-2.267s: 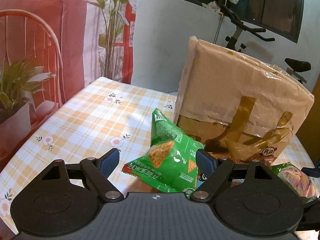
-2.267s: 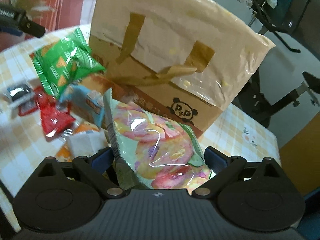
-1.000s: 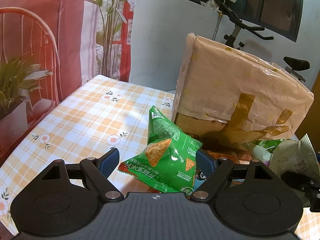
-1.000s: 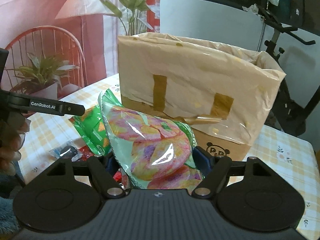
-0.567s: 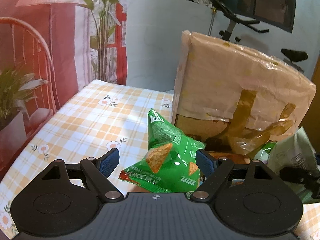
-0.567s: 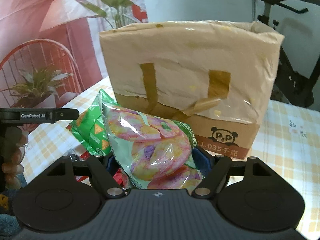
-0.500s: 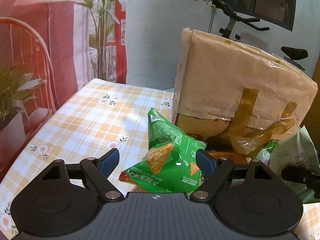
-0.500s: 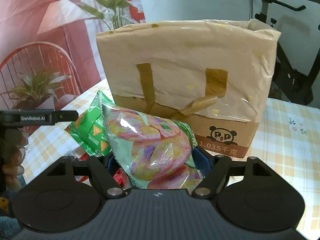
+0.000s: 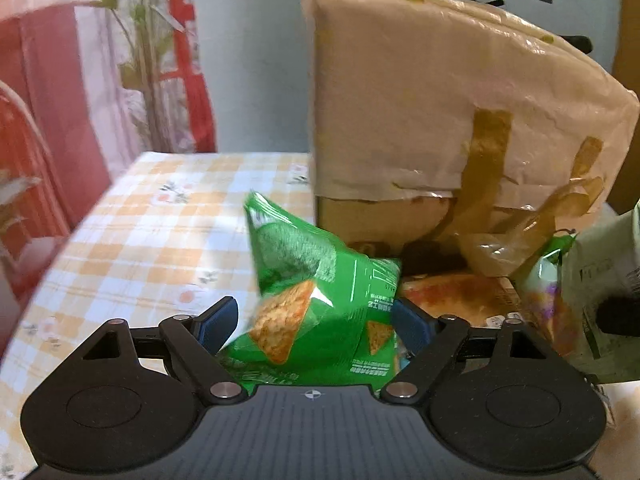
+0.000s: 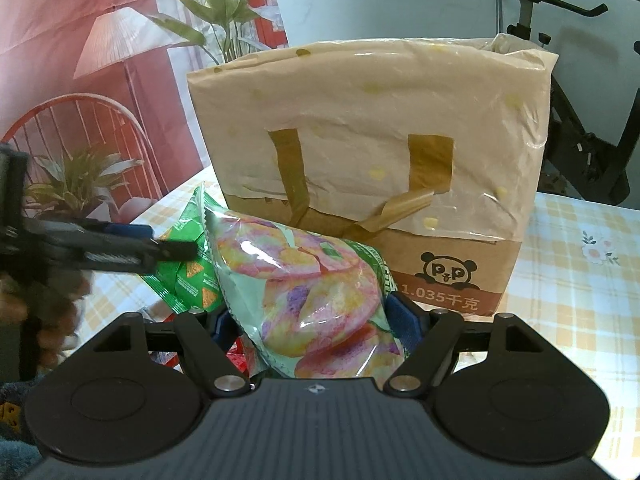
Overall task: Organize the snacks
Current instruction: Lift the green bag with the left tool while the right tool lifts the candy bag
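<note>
Left wrist view: my left claw has dipped and rolled a little since a second ago, and the picture has smeared with it. Its jaws are opening right now, with the green chip packet between them; the right pad touches the packet's edge, the left pad stands clear of it. I judge the packet is being let go, or the grip reset, beside the brown paper bag on the checked desk, not inside it.

Right wrist view: my right claw is clamped on the pastel snack bag, as it was a second ago, held upright in front of the brown paper bag, whose open top now shows at the far right. The left claw reaches in from the left. Both snacks are outside the bag, so packing is not yet done.
</note>
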A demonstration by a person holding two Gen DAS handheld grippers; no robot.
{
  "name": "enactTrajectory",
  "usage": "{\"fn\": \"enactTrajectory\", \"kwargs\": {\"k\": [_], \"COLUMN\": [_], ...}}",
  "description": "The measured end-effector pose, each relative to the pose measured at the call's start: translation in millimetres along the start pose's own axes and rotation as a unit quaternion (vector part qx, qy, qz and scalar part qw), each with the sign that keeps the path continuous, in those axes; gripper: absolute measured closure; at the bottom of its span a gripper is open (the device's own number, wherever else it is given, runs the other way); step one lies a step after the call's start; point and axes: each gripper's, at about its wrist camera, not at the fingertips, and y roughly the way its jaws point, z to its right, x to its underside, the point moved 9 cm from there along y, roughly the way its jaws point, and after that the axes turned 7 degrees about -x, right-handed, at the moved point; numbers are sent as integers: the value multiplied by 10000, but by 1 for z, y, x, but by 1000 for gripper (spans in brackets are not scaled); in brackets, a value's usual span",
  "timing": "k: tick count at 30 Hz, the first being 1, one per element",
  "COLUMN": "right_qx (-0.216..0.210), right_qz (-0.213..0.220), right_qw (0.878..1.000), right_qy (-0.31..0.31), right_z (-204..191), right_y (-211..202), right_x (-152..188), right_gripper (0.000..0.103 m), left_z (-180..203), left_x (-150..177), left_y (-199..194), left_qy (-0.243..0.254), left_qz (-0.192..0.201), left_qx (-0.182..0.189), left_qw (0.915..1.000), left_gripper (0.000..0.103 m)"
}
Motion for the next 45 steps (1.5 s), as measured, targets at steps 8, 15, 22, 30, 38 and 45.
{"fn": "enactTrajectory", "kwargs": {"k": [8,15,22,30,38,45], "right_qx": [-45,-167,-338,-676,-996,-1335], "right_qz": [71,250,509,947,1507,1934], "right_qw": [10000,9995,9979,9931,9835,9718], "right_qy": [16,31,-196,-121,70,168], "right_z": [0,-3,-19,-33,-46,-55], "right_y": [-6,-18,-34,-62,-102,-128], "right_x": [1,-3,-16,-45,-102,-161], "right_gripper": [27,27,27,27,27,27], "left_z": [-8,-19,-22,-17,-14,-9], "left_x": [1,-6,-24,-50,-93,-133], "left_y": [-12,-51,-87,-121,-151,-165], "left_qy": [-251,-512,-521,-608,-541,-564], "left_qz": [181,492,897,1387,1897,2268], "left_qx": [49,28,-32,96,166,256], "left_qw": [9995,9975,9946,9884,9802,9720], "left_gripper": [27,28,27,27,27,27]}}
